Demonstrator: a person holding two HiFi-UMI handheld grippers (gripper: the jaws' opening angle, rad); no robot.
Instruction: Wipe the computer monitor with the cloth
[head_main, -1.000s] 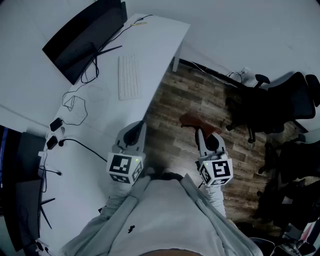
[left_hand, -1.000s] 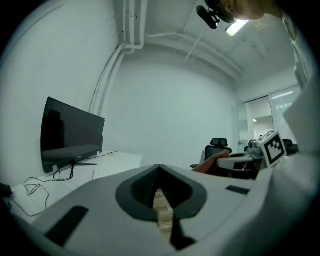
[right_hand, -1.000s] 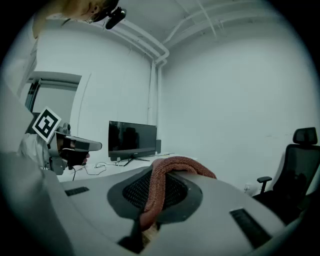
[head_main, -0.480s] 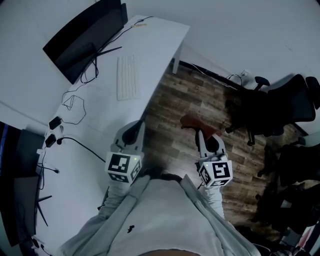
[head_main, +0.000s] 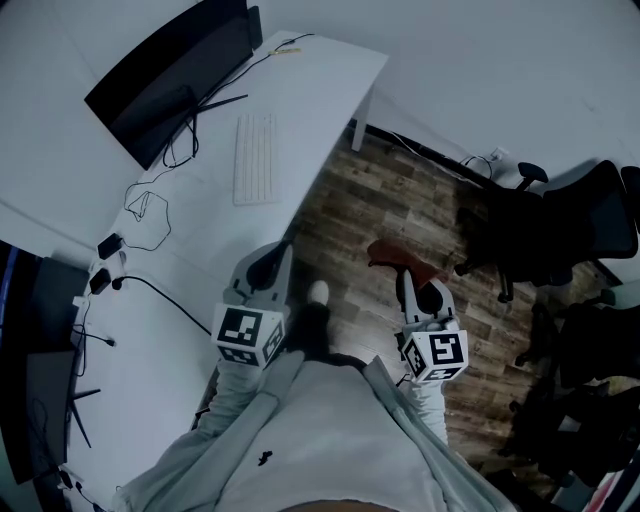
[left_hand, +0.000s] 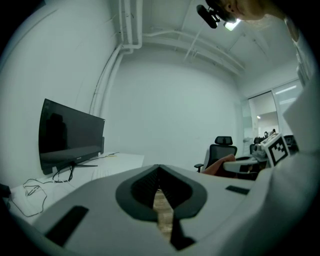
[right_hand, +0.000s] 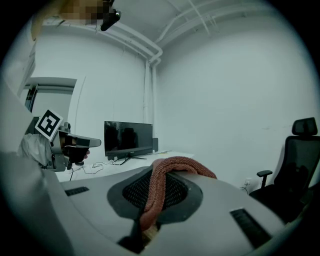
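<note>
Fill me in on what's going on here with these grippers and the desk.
A person stands beside a white desk with a gripper in each hand. The right gripper is shut on a reddish-brown cloth. The left gripper has its jaws together with nothing between them. The dark monitor sits at the far end of the desk, out of contact with both grippers, so the wiping has not yet begun.
</note>
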